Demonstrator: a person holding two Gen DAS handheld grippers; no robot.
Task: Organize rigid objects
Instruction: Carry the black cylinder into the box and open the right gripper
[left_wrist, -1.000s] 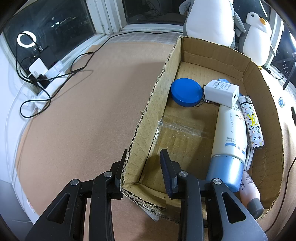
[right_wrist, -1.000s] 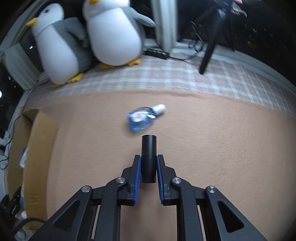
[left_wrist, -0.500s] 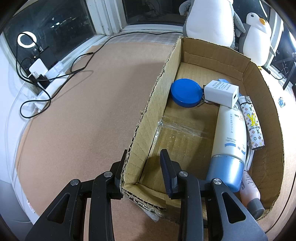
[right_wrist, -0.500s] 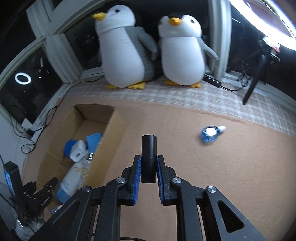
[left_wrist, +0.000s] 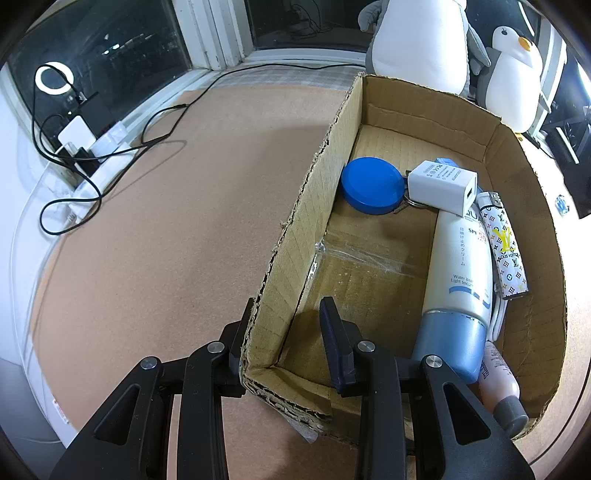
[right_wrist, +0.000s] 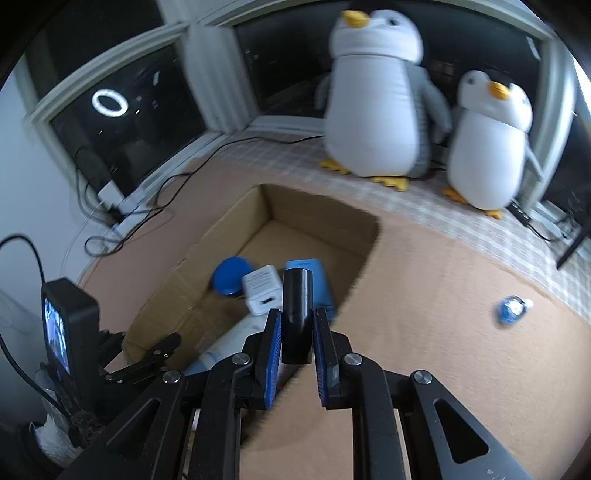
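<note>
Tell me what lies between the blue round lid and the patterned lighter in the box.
Left wrist view: the white charger block lies between blue round lid and patterned lighter.

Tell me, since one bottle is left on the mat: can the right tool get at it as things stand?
Probably not yet. The right tool is shut on a black tube over the box. The bottle lies in the open, nothing around it.

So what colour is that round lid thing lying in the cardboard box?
The round lid is solid blue, clearest in the left wrist view, lying against the cardboard box's left wall.
</note>
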